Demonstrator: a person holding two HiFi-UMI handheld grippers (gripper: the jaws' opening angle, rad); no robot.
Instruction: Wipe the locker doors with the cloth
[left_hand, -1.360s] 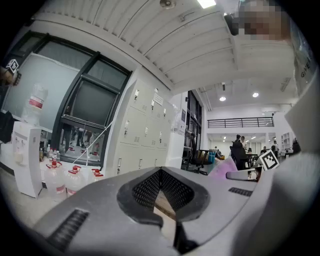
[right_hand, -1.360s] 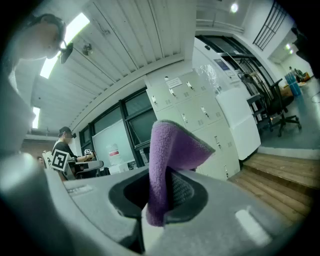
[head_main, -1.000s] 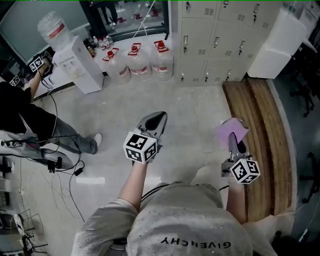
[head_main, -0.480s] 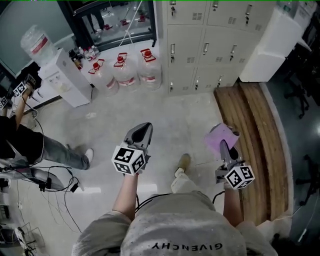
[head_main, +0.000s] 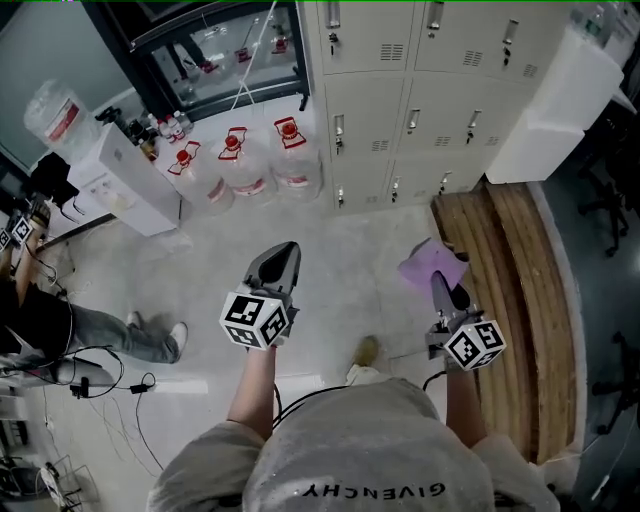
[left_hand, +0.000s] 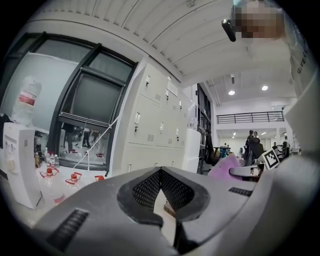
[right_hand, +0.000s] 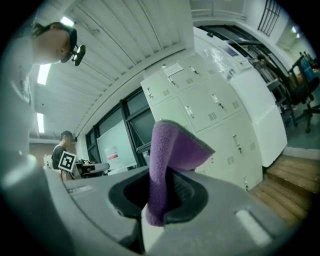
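A purple cloth (head_main: 430, 264) sticks up out of my right gripper (head_main: 443, 290), whose jaws are shut on it; in the right gripper view the cloth (right_hand: 172, 155) folds over above the jaws. Beige locker doors (head_main: 420, 100) stand ahead across the floor, also in the right gripper view as locker doors (right_hand: 200, 107) and in the left gripper view as locker doors (left_hand: 150, 125). My left gripper (head_main: 280, 262) is held out at the left, shut with nothing between its jaws (left_hand: 161, 172). Both grippers are well short of the lockers.
Three water jugs (head_main: 232, 160) stand on the floor left of the lockers, beside a white water dispenser (head_main: 125, 175). A wooden platform (head_main: 520, 290) runs along the right, with a white appliance (head_main: 550, 95) behind it. A person (head_main: 60, 320) sits at the left among cables.
The view has advanced toward the lockers, which now look larger and nearer. Both grippers keep their pose, the cloth still held in the right one. The person's foot now shows on the floor.
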